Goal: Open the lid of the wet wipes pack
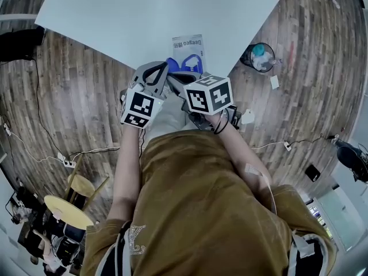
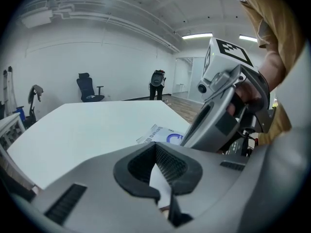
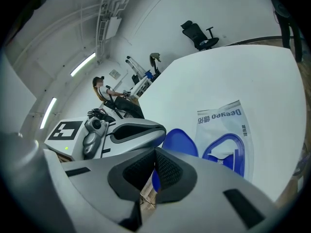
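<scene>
Nearest the head camera is the person's brown shirt [image 1: 213, 211], and both tools are held just in front of it, at the near edge of the white table [image 1: 144, 16]. The left gripper [image 2: 156, 152] has its jaws pressed together with nothing between the pads. The right gripper [image 3: 155, 154] is also closed, as far as I can judge on nothing; the blue showing under its tip looks like the lid beyond it, not something pinched.

The wet wipes pack [image 3: 228, 125] lies flat near that same table edge, printed side up, just ahead of both tools, so it is within easy reach without leaning. Its blue lid [image 3: 181, 142] stands flipped over to one side, away from the blue-rimmed opening [image 3: 224, 152], where a white wipe shows. To my eye the job is done: the lid is off its seat and neither tool bears on the pack. Holding the two grippers side by side and low suggests a resting pose, not an approach.
</scene>
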### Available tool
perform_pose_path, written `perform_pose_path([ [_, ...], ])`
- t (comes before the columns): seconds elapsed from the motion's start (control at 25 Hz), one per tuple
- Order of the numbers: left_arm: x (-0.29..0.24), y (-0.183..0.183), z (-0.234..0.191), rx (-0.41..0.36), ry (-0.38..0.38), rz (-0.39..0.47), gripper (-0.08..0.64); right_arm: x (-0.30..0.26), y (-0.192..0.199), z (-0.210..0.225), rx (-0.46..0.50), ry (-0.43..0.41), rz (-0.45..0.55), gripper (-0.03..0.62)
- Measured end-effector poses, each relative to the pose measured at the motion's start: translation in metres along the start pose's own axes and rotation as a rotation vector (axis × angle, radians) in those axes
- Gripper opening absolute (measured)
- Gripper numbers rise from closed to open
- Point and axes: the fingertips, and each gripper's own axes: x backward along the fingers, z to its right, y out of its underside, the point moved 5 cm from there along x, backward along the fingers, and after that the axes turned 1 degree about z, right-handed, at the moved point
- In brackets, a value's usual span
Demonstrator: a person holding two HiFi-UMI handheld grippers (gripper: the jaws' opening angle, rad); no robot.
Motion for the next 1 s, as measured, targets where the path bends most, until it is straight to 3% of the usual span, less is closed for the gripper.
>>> perform_pose_path([
  [0.36,-0.008,0.010,0.006,-0.054,0.010,-0.057,0.000,0.021,-0.009,0.005,0.023,-0.025,0.118,0.009],
  [0.64,0.000,-0.002,0.000,0.005,-0.053,0.021,0.000,0.045,-0.003,0.038,-0.028,0.067,0.168,0.009],
  [0.72,0.004,-0.013,0.007,-0.025,-0.042,0.038,0.000,0.054,0.001,0.041,-0.041,0.082,0.180,0.009],
  [0.88,-0.001,-0.015,0.026,-0.123,0.004,-0.015,0.000,0.070,0.004,0.042,-0.052,0.112,0.225,0.009],
  [1.0,-0.001,-0.006,0.024,-0.119,-0.034,-0.029,0.000,0.083,0.001,0.045,-0.032,0.152,0.281,0.009],
])
